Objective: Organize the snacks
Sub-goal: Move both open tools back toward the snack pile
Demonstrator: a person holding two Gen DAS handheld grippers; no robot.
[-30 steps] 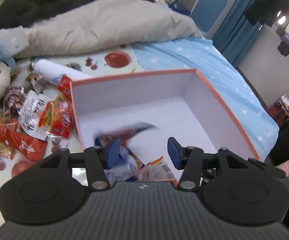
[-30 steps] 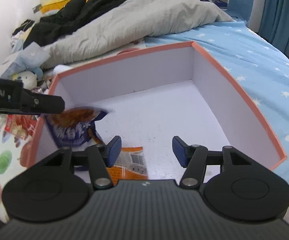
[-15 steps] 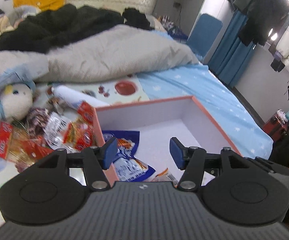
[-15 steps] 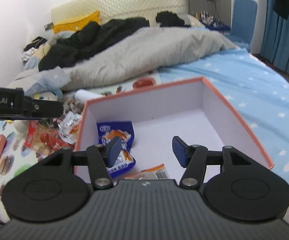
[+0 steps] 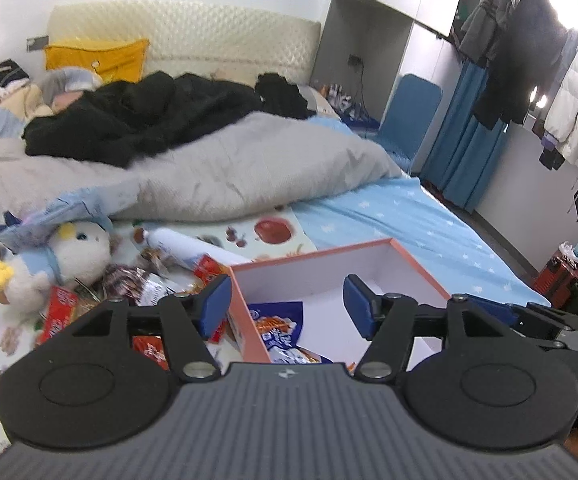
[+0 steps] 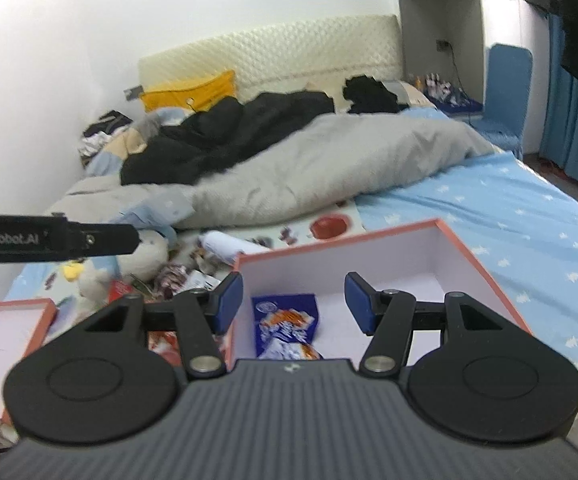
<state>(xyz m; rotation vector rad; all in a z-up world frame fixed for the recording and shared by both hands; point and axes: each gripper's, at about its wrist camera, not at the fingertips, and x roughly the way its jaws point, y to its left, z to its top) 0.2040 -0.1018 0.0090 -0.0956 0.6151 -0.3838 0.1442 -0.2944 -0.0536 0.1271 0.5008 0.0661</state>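
An orange-rimmed box [image 5: 329, 254] with a white inside sits on the bed below both grippers. A blue snack packet [image 5: 277, 320] lies in its near left corner, also seen in the right wrist view as the blue packet [image 6: 287, 320]. Loose snack packets [image 5: 141, 288] are heaped on the mat left of the box [image 6: 369, 234]. My left gripper [image 5: 287, 304] hovers over the box's left wall, its jaws opening with nothing between them. My right gripper [image 6: 293, 302] stands open and empty above the box. The left gripper's black body [image 6: 49, 238] crosses the left edge.
A plush toy [image 5: 69, 252] and a white roll [image 5: 193, 246] lie beside the snack heap. A grey duvet [image 5: 229, 172] and black clothes cover the bed's far half. The box lid [image 6: 17, 320] rests at the left. A blue chair [image 5: 409, 116] and a red suitcase [image 5: 561, 276] stand beyond the bed.
Both grippers rose and drew back from the box, so more of the room shows. The blue packet dropped from the left gripper and now lies in the box. The left jaws widened.
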